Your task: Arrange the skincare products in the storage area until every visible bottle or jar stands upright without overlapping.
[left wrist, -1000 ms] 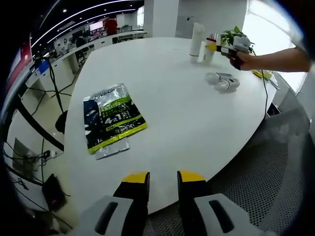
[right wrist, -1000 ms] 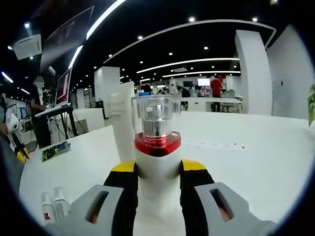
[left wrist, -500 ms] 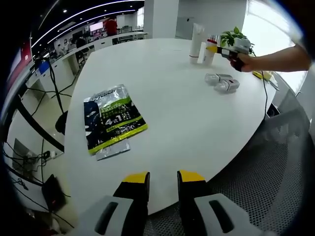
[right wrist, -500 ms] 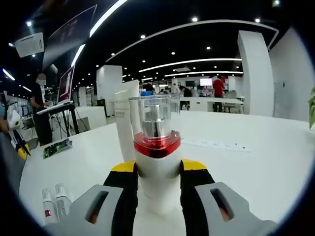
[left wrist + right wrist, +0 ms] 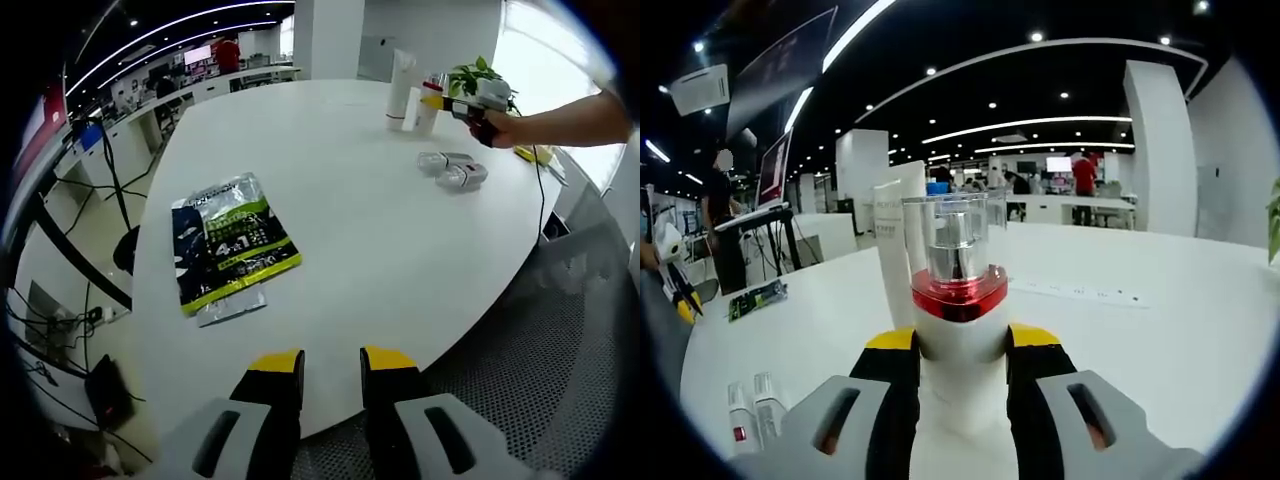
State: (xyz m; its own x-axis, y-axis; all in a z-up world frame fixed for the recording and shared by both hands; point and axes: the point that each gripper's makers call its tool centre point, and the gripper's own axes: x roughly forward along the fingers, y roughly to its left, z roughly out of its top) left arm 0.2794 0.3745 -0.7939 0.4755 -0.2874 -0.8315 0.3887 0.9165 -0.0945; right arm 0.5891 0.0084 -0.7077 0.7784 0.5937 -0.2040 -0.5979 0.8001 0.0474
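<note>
My right gripper is shut on a white bottle with a red collar and a clear cap, and holds it upright. A tall white tube stands just behind it on the left. In the left gripper view the same bottle is at the far side of the white table, next to the tube, with the right gripper and a person's arm reaching in. Two small bottles lie on their sides nearby; they also appear as the small bottles. My left gripper is open over the table's near edge.
A green and black pouch lies flat on the left of the table with a small clear sachet below it. A potted plant stands behind the bottles. A green circuit board lies on the table. A person stands by a desk.
The right gripper, still holding the bottle, has edged slightly closer to the tall tube. The left gripper has stayed still.
</note>
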